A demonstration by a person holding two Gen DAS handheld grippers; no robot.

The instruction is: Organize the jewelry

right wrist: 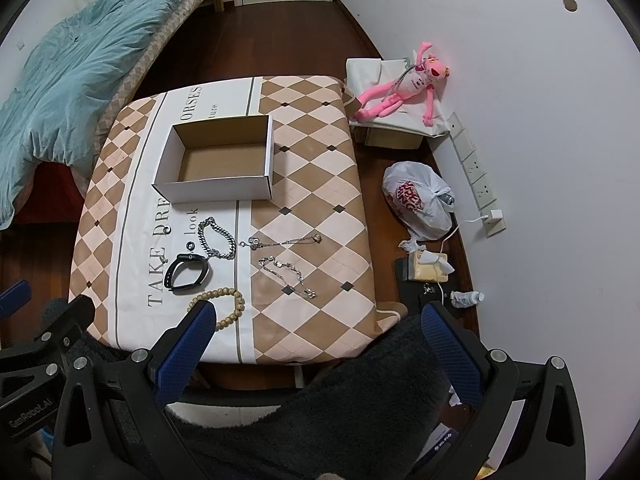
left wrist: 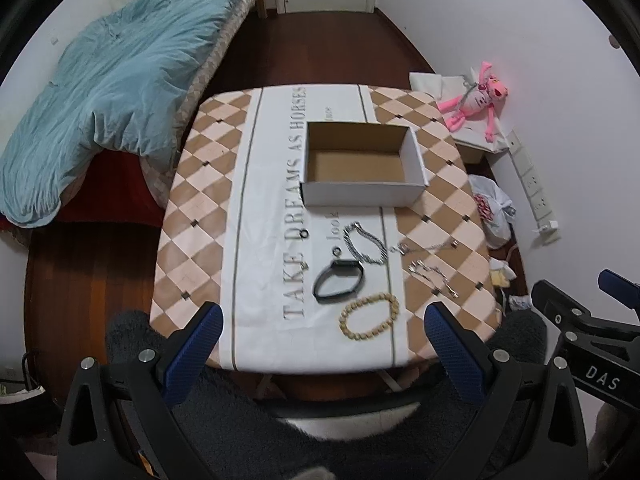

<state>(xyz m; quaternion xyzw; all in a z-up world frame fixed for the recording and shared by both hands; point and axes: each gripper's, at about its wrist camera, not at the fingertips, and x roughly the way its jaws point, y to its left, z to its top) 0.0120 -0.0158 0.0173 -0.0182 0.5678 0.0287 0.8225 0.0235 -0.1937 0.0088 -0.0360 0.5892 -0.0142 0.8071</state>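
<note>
Low table under a tan-and-cream diamond-patterned cloth (left wrist: 420, 208); empty white cardboard box (left wrist: 362, 194) at centre. Jewelry at 6 o'clock of it: black band (left wrist: 338, 282), wooden bead bracelet (left wrist: 370, 316), silver chain (right wrist: 218, 238). Teal quilt (left wrist: 120, 80) at 9 o'clock. Left gripper (left wrist: 320, 344) and right gripper (right wrist: 316, 340) wide open, empty.

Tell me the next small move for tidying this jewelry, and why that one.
Probably lower the right gripper onto the beaded bracelet. It is the piece nearest the table's front edge, just beyond the gripper's left finger. Both grippers are open and hold nothing, and the cardboard box is empty, so nothing has been put away. The left gripper could equally take it.
</note>
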